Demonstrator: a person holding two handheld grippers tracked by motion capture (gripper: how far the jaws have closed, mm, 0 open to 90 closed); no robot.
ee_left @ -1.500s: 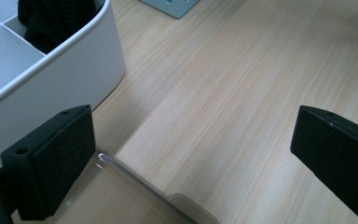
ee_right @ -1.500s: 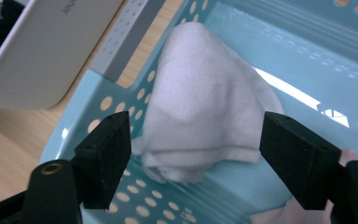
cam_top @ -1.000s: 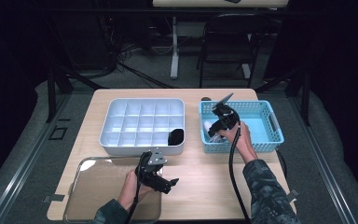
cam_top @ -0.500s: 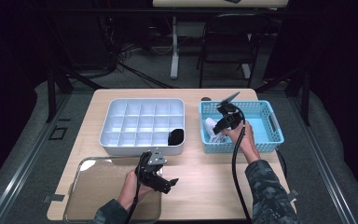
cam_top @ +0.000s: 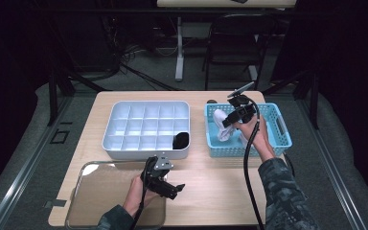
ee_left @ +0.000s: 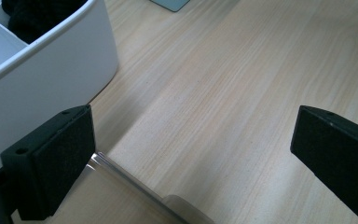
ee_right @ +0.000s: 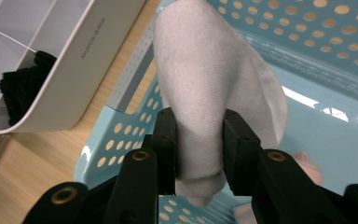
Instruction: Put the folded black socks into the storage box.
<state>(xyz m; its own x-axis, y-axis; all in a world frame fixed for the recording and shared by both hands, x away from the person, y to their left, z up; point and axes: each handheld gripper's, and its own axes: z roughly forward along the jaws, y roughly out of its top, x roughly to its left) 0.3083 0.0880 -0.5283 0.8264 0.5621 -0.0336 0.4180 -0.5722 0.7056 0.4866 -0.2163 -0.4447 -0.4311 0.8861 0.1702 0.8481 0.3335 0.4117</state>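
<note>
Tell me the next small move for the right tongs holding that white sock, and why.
Probably carry the white sock left, over to the white divided tray. The right tongs are clamped on it above the blue basket, and a black sock already sits in one tray compartment.

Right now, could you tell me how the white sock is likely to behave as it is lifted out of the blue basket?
Probably floppy: the white sock bulges and folds where the right tongs pinch it. It seems light, hanging over the blue basket without stretching much. Its knit surface should resist slipping.
</note>
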